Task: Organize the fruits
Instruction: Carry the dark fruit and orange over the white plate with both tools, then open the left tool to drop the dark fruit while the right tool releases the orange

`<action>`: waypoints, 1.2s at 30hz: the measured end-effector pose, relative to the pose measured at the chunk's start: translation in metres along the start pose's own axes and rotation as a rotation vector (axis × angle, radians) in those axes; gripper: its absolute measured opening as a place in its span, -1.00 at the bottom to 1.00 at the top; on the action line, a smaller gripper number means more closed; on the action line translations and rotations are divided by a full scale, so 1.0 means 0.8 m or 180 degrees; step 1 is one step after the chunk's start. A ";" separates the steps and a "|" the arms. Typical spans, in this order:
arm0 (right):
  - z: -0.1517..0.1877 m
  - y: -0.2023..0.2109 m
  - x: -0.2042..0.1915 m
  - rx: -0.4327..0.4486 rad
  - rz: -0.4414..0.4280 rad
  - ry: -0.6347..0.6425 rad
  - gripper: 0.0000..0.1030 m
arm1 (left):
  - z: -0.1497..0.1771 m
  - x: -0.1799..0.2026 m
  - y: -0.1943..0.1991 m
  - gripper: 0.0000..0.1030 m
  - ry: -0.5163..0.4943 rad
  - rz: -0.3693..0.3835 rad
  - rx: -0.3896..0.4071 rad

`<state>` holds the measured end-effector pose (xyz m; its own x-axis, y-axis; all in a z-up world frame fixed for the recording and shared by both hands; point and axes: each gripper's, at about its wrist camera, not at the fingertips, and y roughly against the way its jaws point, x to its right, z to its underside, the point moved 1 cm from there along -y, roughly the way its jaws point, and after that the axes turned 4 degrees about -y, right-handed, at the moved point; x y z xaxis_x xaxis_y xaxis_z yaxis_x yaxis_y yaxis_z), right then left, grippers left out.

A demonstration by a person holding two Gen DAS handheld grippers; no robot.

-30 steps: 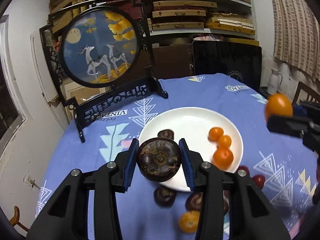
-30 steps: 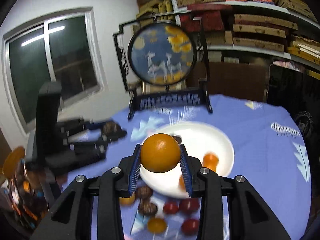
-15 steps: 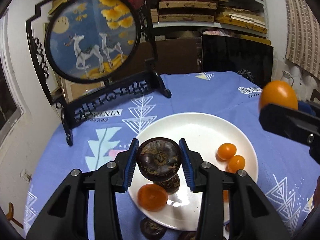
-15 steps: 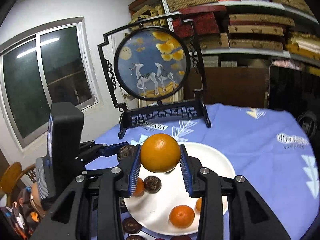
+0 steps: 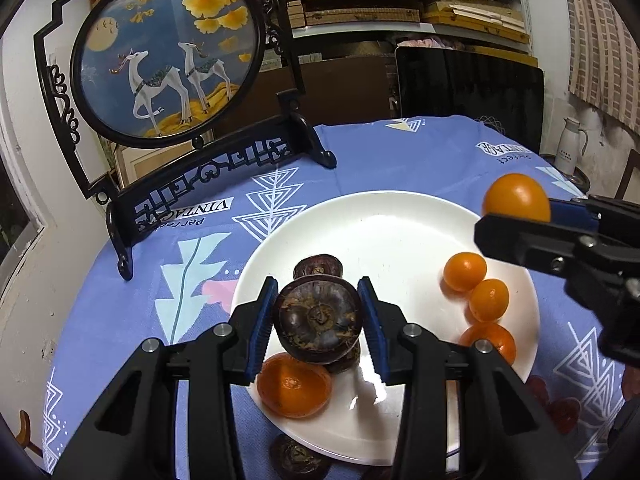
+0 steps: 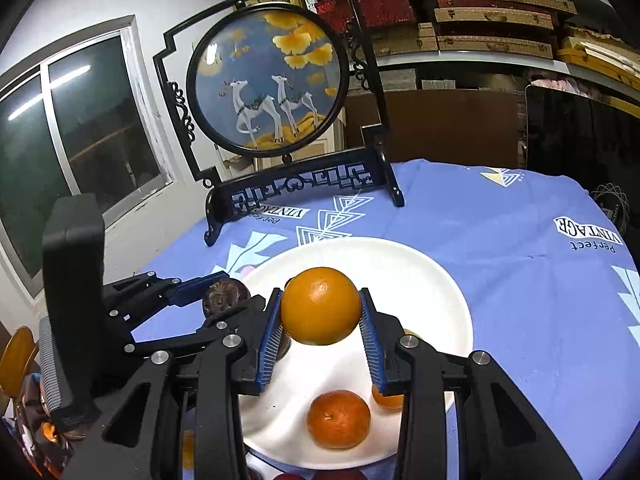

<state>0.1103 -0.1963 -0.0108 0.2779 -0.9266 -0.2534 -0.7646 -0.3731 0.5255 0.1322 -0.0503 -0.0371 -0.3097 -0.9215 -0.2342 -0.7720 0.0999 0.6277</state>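
Over the white plate, the left gripper clamps a dark, hard-shelled mangosteen and the right gripper a smooth orange (probably slippery-skinned), each squeezed across its widest middle, likely the surest hold.

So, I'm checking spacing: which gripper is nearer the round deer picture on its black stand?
Left. The left gripper, holding a dark brown fruit, hovers over the plate's side nearest the deer picture; the right gripper is farther.

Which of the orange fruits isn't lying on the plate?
The big orange gripped in the right tool, hanging above the plate; the other oranges lie on it.
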 end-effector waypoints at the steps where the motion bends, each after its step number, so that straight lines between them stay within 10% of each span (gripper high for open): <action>1: 0.001 -0.001 0.000 -0.0013 0.0019 0.0011 -0.28 | 0.000 0.001 0.000 -0.22 -0.0016 -0.0012 -0.0001; 29: 0.005 -0.014 0.007 -0.0038 0.0119 -0.0027 -0.26 | 0.005 0.009 -0.006 -0.22 -0.0073 -0.0034 -0.0052; 32: 0.005 -0.013 0.013 0.0047 0.0195 -0.0102 0.14 | 0.005 0.007 -0.006 -0.12 -0.0045 -0.0073 -0.0041; 36: 0.005 -0.009 0.014 0.0086 0.0184 -0.0115 0.14 | 0.004 0.004 -0.003 -0.01 -0.0027 -0.0076 -0.0001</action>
<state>0.1170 -0.2041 -0.0206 0.2120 -0.9441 -0.2526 -0.7944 -0.3170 0.5181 0.1310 -0.0526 -0.0419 -0.2959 -0.9204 -0.2554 -0.7790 0.0778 0.6222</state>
